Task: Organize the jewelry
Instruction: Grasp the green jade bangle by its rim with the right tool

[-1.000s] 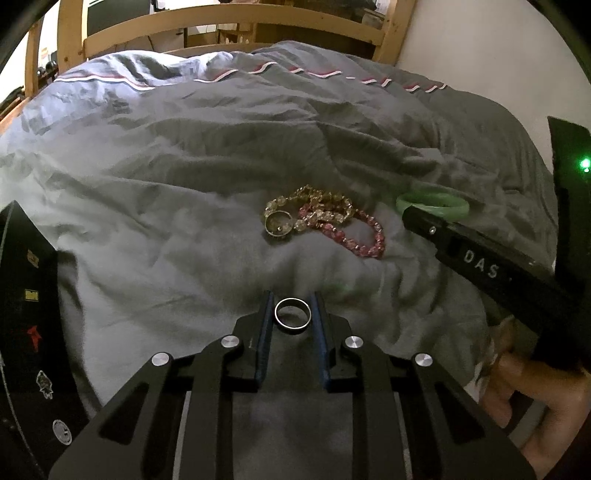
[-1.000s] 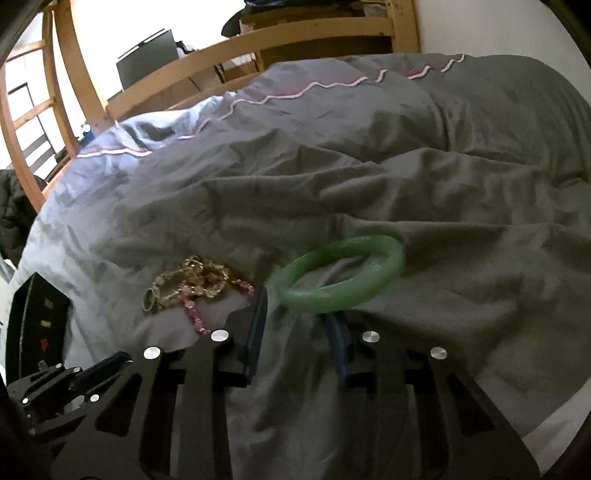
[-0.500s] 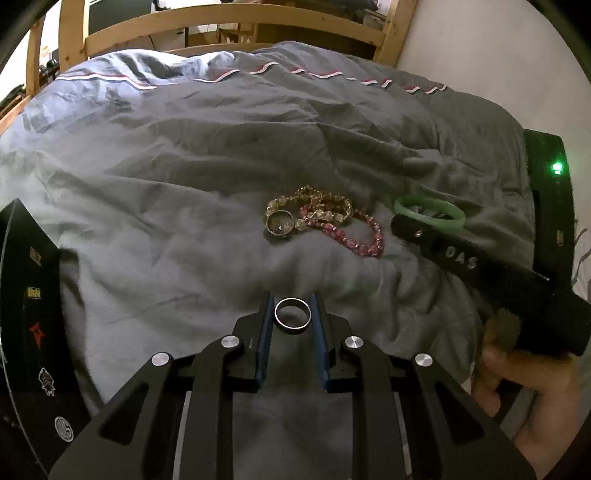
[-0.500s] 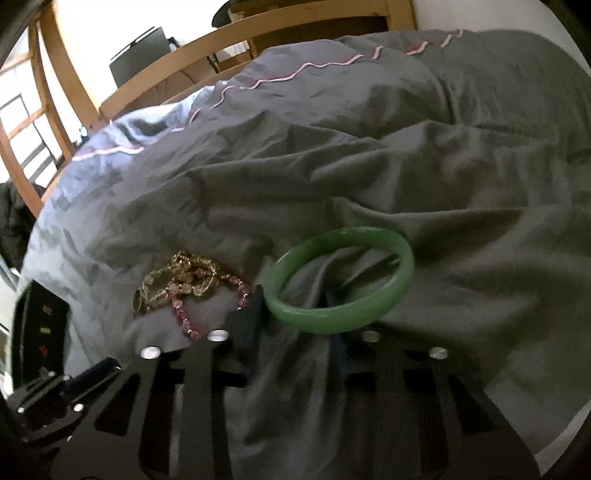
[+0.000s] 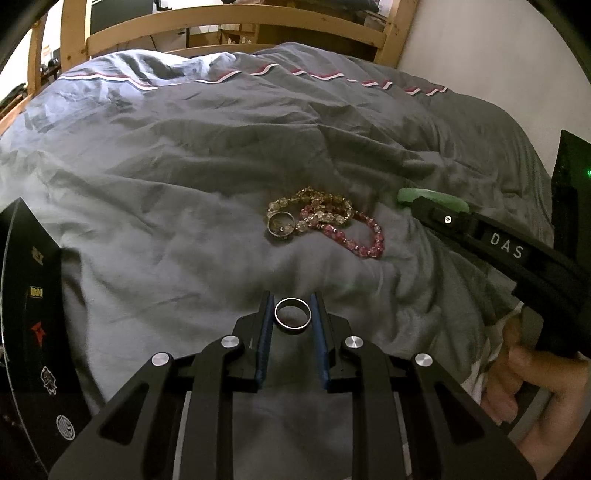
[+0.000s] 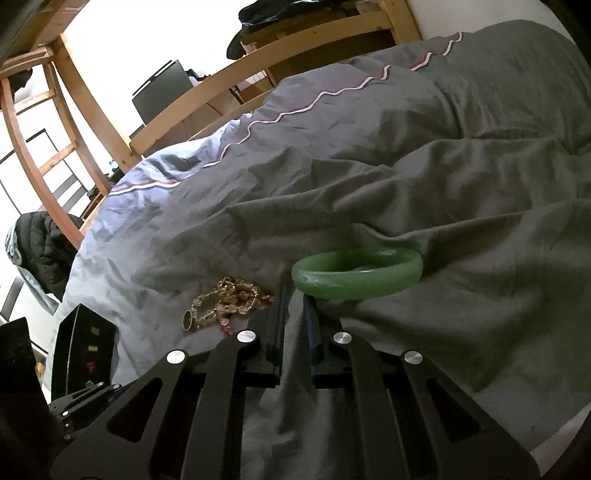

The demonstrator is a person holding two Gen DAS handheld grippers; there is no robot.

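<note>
My left gripper (image 5: 293,299) is shut on a small silver ring (image 5: 293,314), held flat between its blue pads just above the grey duvet (image 5: 184,184). Further back lies a pile of gold and pink bead bracelets (image 5: 325,216) with a wider ring (image 5: 281,225) at its left end. In the right wrist view my right gripper (image 6: 295,295) is shut on the near left rim of a green bangle (image 6: 354,284), which hangs level just off the duvet. The bead pile (image 6: 229,299) lies to its left. The left wrist view shows only an edge of the bangle (image 5: 410,194) past the right gripper's fingers (image 5: 436,214).
A black box with stickers (image 5: 29,314) stands at the left edge of the bed, also seen in the right wrist view (image 6: 85,343). A wooden bed frame (image 5: 229,26) runs along the far side. A hand (image 5: 535,376) holds the right gripper's handle.
The right gripper's fingers have shut on the green bangle's rim and the wrist has rolled; the bangle has come off the duvet. The left gripper and its ring have not moved.
</note>
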